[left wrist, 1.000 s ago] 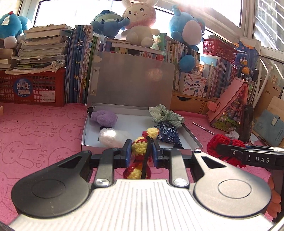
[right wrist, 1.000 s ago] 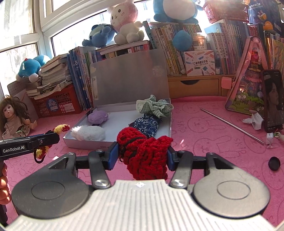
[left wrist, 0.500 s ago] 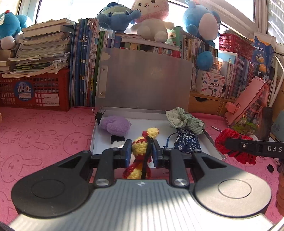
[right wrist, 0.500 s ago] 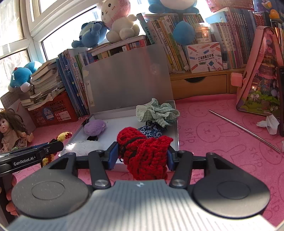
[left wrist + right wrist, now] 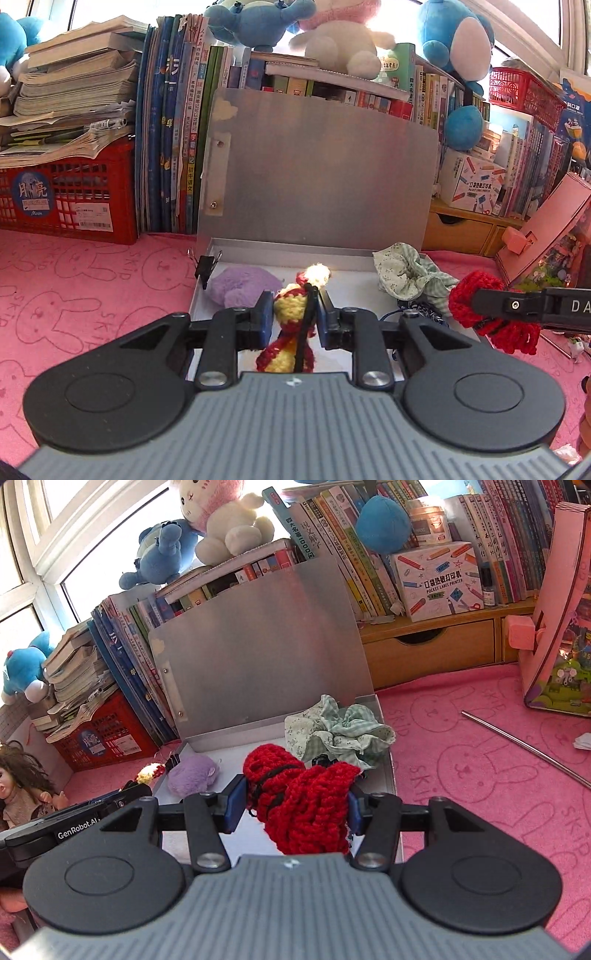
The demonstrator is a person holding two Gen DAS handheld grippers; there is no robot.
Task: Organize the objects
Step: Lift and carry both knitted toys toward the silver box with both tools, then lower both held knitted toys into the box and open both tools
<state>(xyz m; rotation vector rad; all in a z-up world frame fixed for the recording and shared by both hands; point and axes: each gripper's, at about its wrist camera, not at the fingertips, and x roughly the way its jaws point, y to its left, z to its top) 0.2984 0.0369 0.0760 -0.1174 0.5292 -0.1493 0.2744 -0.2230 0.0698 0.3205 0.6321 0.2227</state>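
Carrying one knitted piece in each hand, you have both loads lined up with the shallow silver metal box (image 5: pixel 207 295) whose lid stands propped upright against the books behind it. Your left tool (image 5: pixel 292 319) is clamped tight on the yellow-and-red crocheted scrunchie (image 5: pixel 286 334), gripped around its middle so that both ends hang free of the pads and nothing drags on the pink rabbit-print desk (image 5: pixel 74 288). Your right tool (image 5: pixel 293 806) is clamped on the bulkier red crocheted scrunchie (image 5: pixel 306 805), its jaws standing wider only because the yarn bundle fills them.

Just ahead of the left tool, the fluffy lilac scrunchie (image 5: pixel 240 288) lies in the box's near-left corner beside a black binder clip (image 5: pixel 205 266) on the rim. Ahead and right of it, the green checked fabric scrunchie (image 5: pixel 406 273) sits bunched in the far-right corner, with a dark blue patterned piece (image 5: pixel 424 314) mostly hidden below it. The bare tray floor between those groups looks like the sensible drop spot, so holding both pieces low and pointed downward makes sense.
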